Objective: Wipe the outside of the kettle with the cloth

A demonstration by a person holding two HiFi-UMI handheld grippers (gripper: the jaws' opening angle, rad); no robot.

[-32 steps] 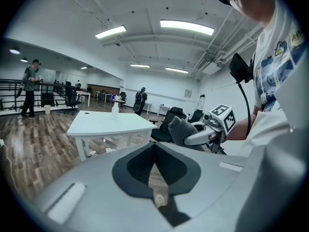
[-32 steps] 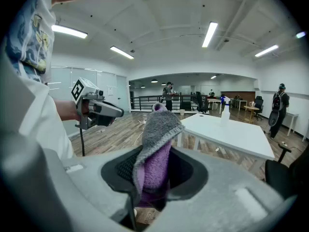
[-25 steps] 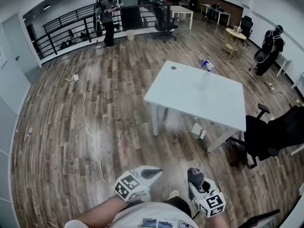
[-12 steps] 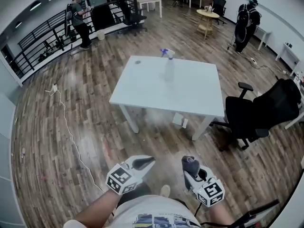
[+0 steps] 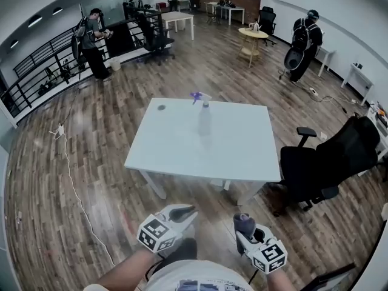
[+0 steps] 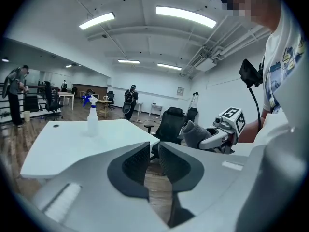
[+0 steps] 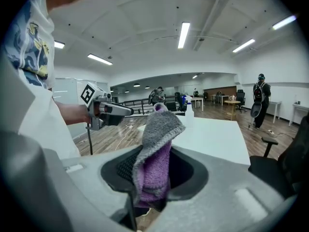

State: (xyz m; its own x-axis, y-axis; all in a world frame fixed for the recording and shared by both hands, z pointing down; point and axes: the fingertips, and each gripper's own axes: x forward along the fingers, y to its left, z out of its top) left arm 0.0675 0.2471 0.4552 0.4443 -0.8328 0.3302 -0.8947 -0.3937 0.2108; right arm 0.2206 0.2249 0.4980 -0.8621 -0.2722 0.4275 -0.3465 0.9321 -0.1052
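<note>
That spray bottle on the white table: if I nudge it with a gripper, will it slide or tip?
Probably tips if pushed high: the spray bottle stands upright, tall and narrow. It looks like pale plastic, so likely light; its fill cannot be told. Pushed low, it may slide on the smooth white table.

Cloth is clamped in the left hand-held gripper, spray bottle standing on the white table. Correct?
Not quite: the cloth is clamped in the right hand-held gripper, as the right gripper view shows. The left hand-held gripper has its jaws opening with nothing between them. The spray bottle does stand on the white table.
</note>
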